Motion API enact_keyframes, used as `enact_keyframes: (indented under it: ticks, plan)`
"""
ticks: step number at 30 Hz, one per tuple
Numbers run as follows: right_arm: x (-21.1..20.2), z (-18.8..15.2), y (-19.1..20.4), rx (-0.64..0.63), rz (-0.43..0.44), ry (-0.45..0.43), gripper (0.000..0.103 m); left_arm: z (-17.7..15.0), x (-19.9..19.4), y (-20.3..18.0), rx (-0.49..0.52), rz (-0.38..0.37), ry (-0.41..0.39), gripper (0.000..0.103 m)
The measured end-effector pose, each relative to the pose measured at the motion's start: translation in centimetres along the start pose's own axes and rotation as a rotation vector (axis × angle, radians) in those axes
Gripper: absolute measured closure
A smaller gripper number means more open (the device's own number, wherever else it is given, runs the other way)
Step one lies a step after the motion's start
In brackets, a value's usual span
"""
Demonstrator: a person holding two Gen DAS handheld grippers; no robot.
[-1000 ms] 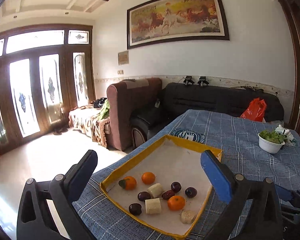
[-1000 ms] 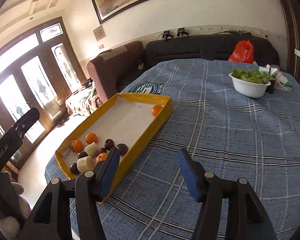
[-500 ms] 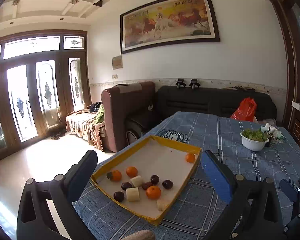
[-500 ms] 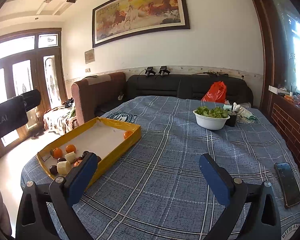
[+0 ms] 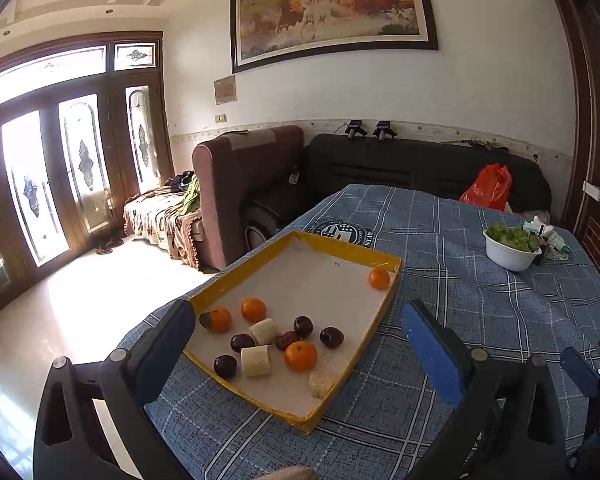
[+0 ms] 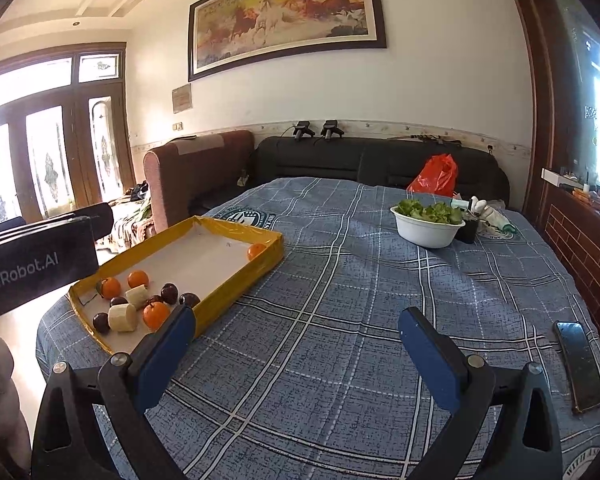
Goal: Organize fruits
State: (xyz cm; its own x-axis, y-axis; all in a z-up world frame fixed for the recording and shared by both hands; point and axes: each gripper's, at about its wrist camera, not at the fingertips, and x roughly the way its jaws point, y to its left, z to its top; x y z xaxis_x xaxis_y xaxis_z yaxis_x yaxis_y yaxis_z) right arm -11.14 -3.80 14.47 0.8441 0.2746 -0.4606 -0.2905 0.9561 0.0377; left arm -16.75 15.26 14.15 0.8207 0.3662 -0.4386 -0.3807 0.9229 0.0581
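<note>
A shallow yellow tray [image 5: 352, 250] [image 6: 236, 226] lies on the left part of the blue checked tablecloth. At its near end lie three oranges [image 5: 300, 355], several dark plums [image 5: 331, 337] and white cut chunks [image 5: 255, 360]. One more orange [image 5: 379, 279] [image 6: 256, 251] sits alone in the far right corner. My left gripper [image 5: 296, 308] hangs open over the tray's near end, holding nothing. My right gripper [image 6: 298, 314] stands wide open over bare cloth, to the right of the tray, with nothing between its fingers.
A white bowl of greens [image 6: 426, 232] [image 5: 508, 256] stands at the far right of the table, and a dark phone [image 6: 580, 364] lies near the right edge. A red bag [image 6: 436, 176] rests on the sofa behind. The table drops off just left of the tray.
My right gripper's jaws have spread much wider, and it has swung right and levelled out, away from the tray. My left gripper has drawn back, so the whole tray shows.
</note>
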Motion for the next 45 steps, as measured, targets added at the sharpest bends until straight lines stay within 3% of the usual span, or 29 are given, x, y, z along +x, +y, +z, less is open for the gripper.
enact_keyframes:
  ticks: [45]
  plan:
    - [4.9,-1.0,3.1,-0.025,-0.022,0.165,0.000,-1.7,6.0,3.4,-0.093,-0.050,0.174,0.000]
